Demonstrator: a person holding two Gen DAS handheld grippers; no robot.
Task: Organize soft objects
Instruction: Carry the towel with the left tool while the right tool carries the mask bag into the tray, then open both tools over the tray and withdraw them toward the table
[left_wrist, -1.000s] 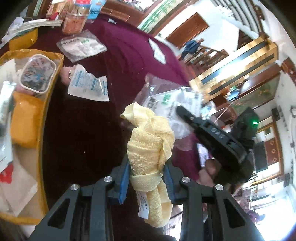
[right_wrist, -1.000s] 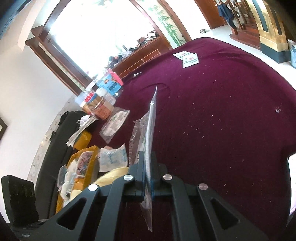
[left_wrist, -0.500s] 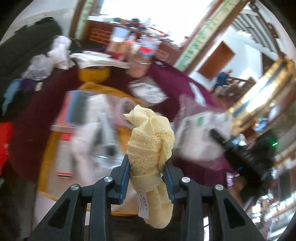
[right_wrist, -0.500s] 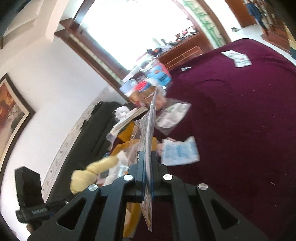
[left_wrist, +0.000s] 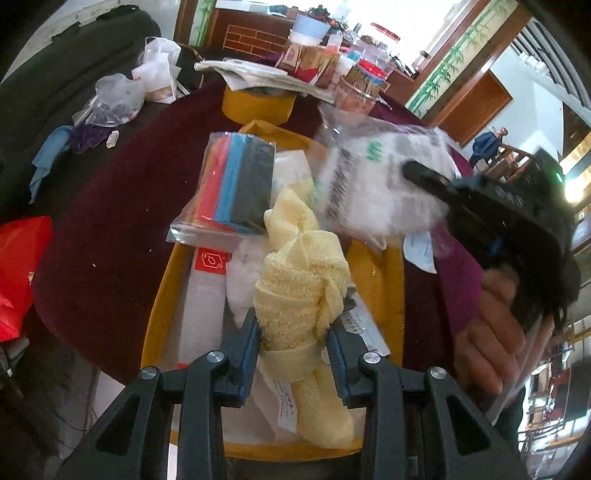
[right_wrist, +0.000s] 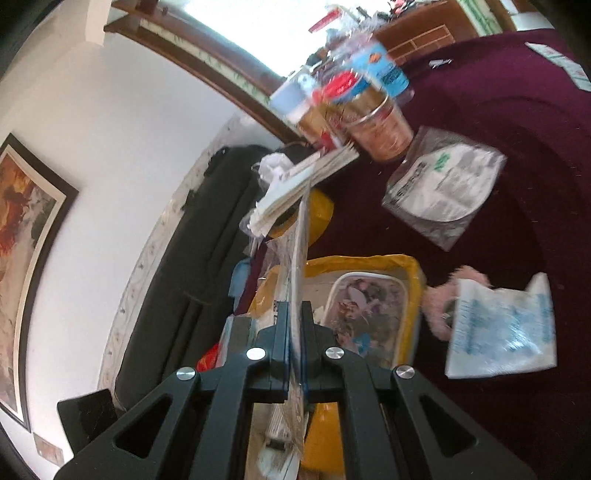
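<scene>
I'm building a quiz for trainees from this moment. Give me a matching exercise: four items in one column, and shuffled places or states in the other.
Items:
1. yellow towel
2. clear packet
3. sponge pack
4. red bag

States:
A. on the yellow tray rim
B. at the far left edge
C. gripped by the right gripper
D. gripped by the left gripper

Pairs: 1-D, 2-C, 3-A, 4-B
</scene>
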